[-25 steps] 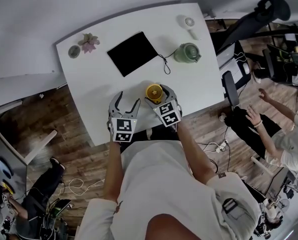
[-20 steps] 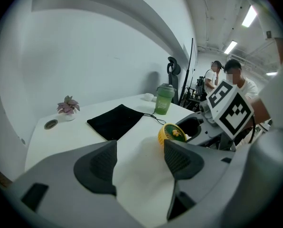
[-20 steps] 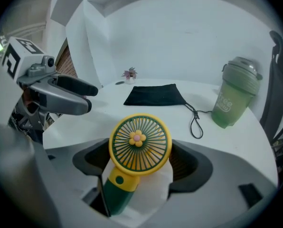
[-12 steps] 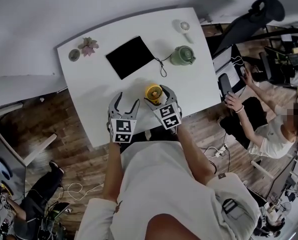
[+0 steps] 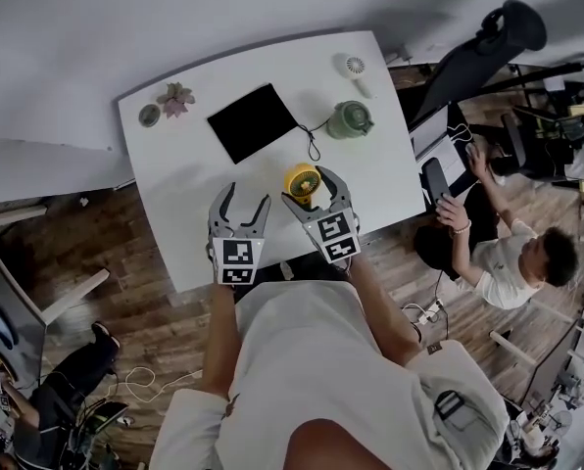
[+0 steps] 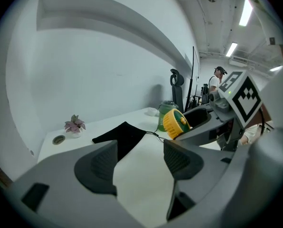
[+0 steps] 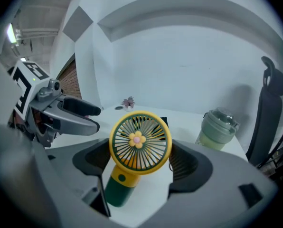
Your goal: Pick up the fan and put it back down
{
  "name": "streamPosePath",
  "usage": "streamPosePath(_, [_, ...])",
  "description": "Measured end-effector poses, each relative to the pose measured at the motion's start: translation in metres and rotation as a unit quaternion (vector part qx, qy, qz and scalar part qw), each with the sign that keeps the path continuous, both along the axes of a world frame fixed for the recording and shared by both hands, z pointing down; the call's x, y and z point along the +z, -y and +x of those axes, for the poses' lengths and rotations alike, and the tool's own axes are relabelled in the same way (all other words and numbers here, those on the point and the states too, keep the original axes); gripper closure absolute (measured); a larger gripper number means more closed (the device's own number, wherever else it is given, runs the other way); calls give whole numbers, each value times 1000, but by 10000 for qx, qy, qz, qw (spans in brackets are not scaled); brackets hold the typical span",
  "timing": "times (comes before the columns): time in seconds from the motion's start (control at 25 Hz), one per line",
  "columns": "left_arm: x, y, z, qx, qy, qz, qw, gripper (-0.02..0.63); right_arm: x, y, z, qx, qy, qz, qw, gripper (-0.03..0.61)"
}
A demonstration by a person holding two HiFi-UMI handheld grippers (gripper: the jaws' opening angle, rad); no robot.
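A small hand fan (image 5: 302, 180) with a yellow head and green handle hangs above the near edge of the white table (image 5: 174, 184). My right gripper (image 5: 308, 186) is shut on it. In the right gripper view the fan (image 7: 139, 143) fills the gap, its round grille facing the camera and both pads pressed to its sides, with the right gripper (image 7: 139, 161) around it. My left gripper (image 5: 245, 199) hovers just left of it, open and empty. In the left gripper view the left gripper (image 6: 141, 160) frames bare table, and the fan (image 6: 174, 123) shows off to the right.
Farther back on the table lie a black pouch (image 5: 253, 122) with a cord, a green lidded jar (image 5: 349, 118), a small white fan (image 5: 353, 67), a potted plant (image 5: 176, 96) and a little dish (image 5: 149, 116). A seated person (image 5: 508, 262) and an office chair (image 5: 488, 42) are to the right.
Both grippers have risen above the table, the right one carrying the fan up with it. The person at the right has shifted in their seat.
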State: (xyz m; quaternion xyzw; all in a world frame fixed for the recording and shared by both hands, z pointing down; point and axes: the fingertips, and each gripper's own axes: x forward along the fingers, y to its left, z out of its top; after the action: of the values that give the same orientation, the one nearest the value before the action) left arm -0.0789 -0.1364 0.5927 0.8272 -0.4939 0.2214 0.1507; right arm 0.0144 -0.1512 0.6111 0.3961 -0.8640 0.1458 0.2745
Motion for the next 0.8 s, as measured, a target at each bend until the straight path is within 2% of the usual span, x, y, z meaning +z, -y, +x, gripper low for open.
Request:
streamPosePath(0.4, [-59, 3, 0, -320, -17, 684, 9971, 316, -82, 7, 3, -108, 387, 836, 9957, 190])
streamPosePath(0.8, [-134, -1, -1, -564, -76, 1525, 9867, 313, -153, 3, 16, -109, 688, 1549, 9855, 190])
